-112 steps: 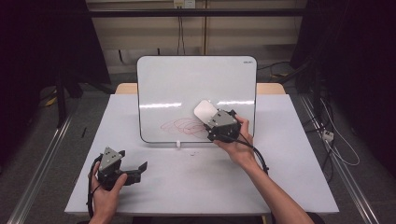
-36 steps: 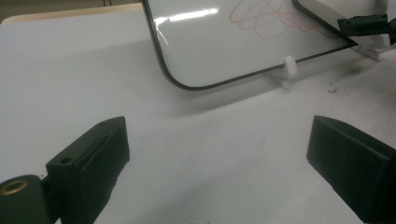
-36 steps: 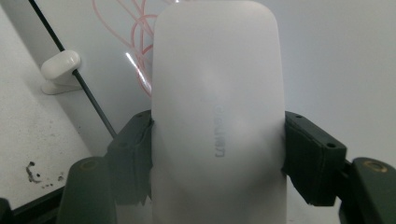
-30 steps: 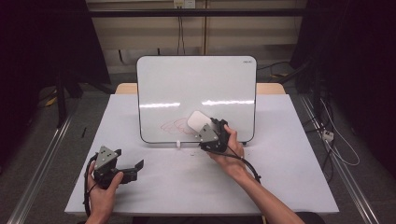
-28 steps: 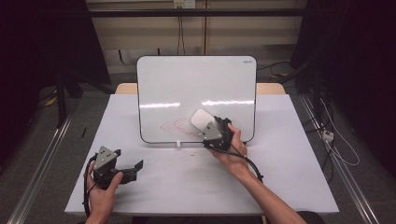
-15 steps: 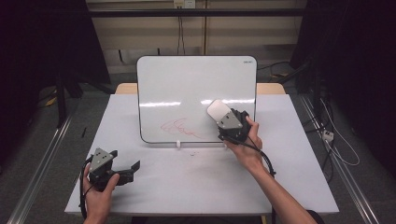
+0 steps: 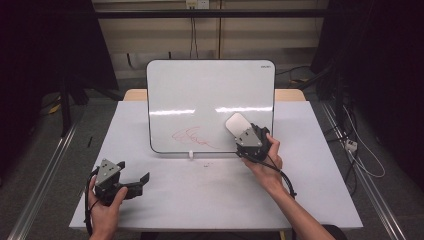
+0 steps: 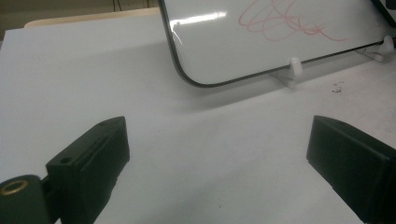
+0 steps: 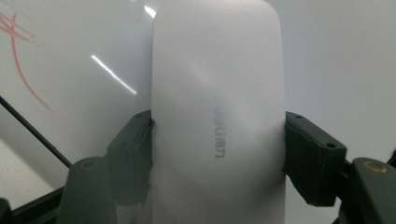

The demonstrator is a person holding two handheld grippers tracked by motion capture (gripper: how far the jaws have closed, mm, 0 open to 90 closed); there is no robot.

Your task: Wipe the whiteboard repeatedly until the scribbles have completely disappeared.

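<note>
A white board [image 7: 210, 100] stands tilted on small white feet at the middle of the table, with a red scribble [image 7: 192, 137] low on its face. My right gripper [image 7: 241, 131] is shut on a white eraser [image 7: 236, 124], held against the board's lower right area, right of the scribble. In the right gripper view the eraser [image 9: 217, 112] sits between both jaws with the board [image 9: 70, 56] behind it. My left gripper [image 7: 140, 182] rests open near the table's front left corner, pointing right; its view shows the board's lower corner [image 8: 261, 42] and the scribble [image 8: 285, 21].
The white table [image 7: 200, 195] has bare surface in front of the board and to both sides. A few dark specks [image 7: 206, 163] lie just before the board's foot [image 7: 190, 154]. Cables and metal rails run along the floor on both sides.
My right gripper with the eraser has slid right along the board's lower part, off the scribble, and now sits slightly lower. The left gripper has barely shifted.
</note>
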